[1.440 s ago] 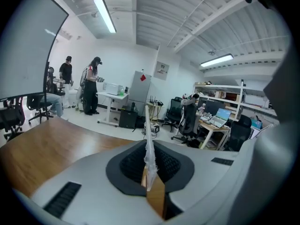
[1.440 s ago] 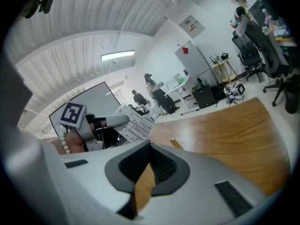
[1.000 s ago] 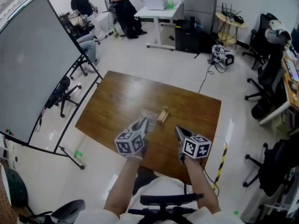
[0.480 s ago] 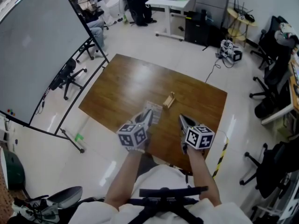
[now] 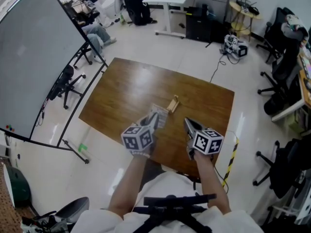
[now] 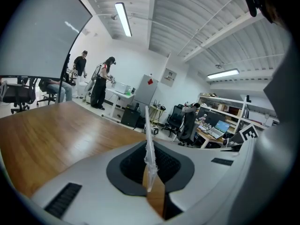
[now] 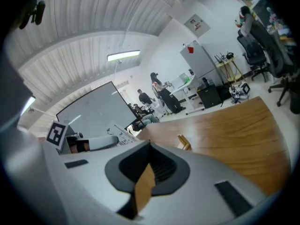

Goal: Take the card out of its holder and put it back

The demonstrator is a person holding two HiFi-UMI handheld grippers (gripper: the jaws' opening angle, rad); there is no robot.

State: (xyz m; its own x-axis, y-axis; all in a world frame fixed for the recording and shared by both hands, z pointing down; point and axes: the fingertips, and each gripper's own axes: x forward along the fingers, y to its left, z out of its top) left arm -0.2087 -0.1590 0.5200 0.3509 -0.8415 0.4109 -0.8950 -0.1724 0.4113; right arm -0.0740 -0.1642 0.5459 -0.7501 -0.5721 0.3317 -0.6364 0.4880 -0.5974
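A small wooden card holder [image 5: 173, 103] stands empty near the middle of the brown table [image 5: 121, 91]; it also shows in the right gripper view [image 7: 184, 142]. My left gripper [image 5: 154, 121] is shut on a thin, pale card [image 5: 159, 114], held just left of the holder and nearer the table's front. In the left gripper view the card [image 6: 148, 139] stands edge-on, rising upright from between the closed jaws [image 6: 149, 175]. My right gripper [image 5: 187, 125] hovers right of the holder with its jaws together and nothing between them [image 7: 143, 184].
A large grey board on a stand [image 5: 34, 57] flanks the table's left side. Office chairs [image 5: 282, 72] and desks stand to the right, people work at desks at the back [image 5: 92, 23]. A yellow-black striped strip [image 5: 232, 155] hangs by the table's front right corner.
The head view has shifted slightly. Both grippers stay near the table's front edge, and the left one still holds the card beside the holder.
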